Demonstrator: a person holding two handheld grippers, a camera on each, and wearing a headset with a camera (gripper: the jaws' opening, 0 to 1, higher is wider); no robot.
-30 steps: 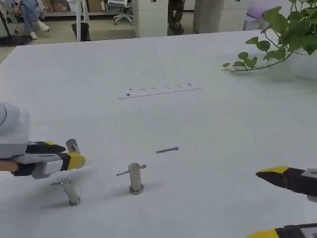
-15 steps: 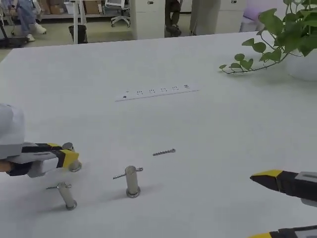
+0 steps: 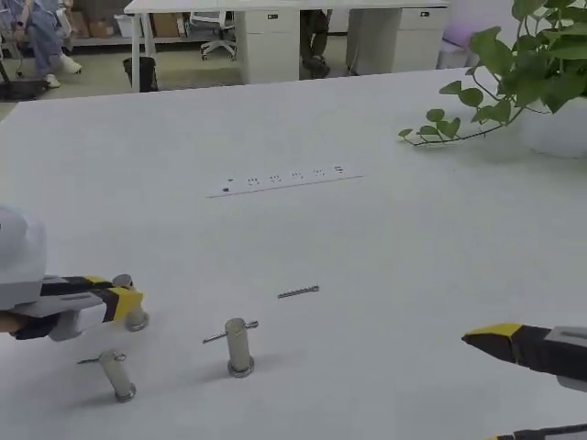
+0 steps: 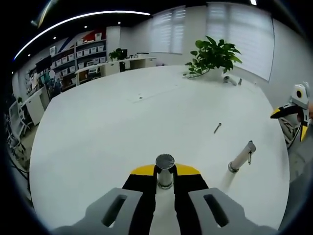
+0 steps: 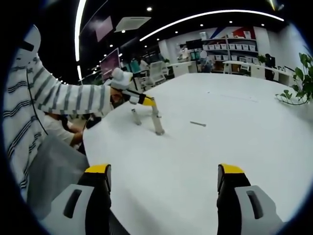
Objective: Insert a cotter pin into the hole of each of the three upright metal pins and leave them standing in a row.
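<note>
Right of middle pin [image 3: 238, 344] we see cotter pin [image 3: 298, 291] flat, crosswise, toward spread-open right gripper [image 5: 164, 171]; left gripper [image 4: 165, 173] clamps bare pin [image 4: 165, 161].

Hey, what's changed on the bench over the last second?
Nothing visibly moved; only the viewpoint shifted. The left gripper still clamps the bare metal pin, standing on the table; the right gripper stays open; the loose cotter pin lies untouched; the middle pin and near pin keep their cotter pins.
</note>
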